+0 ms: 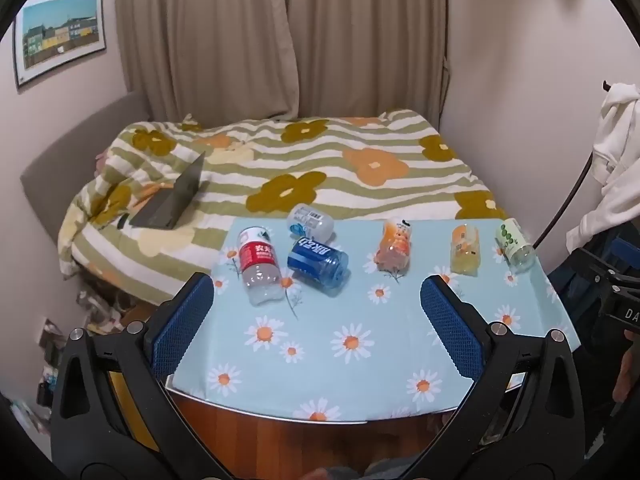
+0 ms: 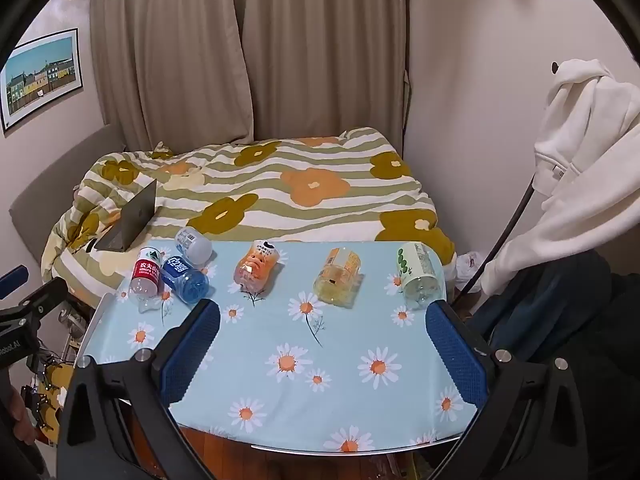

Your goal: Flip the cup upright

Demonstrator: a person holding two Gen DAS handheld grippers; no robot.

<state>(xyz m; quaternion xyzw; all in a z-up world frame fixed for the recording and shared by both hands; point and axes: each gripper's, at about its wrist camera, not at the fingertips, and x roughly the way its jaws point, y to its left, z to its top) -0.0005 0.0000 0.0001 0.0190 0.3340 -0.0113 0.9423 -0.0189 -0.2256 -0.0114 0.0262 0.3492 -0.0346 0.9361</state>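
Note:
Several cut-bottle cups lie on their sides along the far part of the daisy-print table (image 1: 360, 360) (image 2: 340, 380). From left: a red-label cup (image 1: 259, 268) (image 2: 145, 276), a blue cup (image 1: 318, 264) (image 2: 185, 278), a clear white-label cup (image 1: 311, 222) (image 2: 194, 245), an orange-pink cup (image 1: 394, 245) (image 2: 256, 268), a yellow cup (image 1: 465, 250) (image 2: 338, 276), a green-dotted cup (image 1: 515, 244) (image 2: 418, 276). My left gripper (image 1: 316, 292) is open and empty above the table's near part. My right gripper (image 2: 324, 320) is open and empty, short of the cups.
A bed with a flowered quilt (image 1: 320, 168) (image 2: 300, 192) lies just behind the table, with an open laptop (image 1: 172, 196) (image 2: 128, 224) on it. A white hoodie (image 2: 580, 152) hangs at the right. Curtains and walls stand behind.

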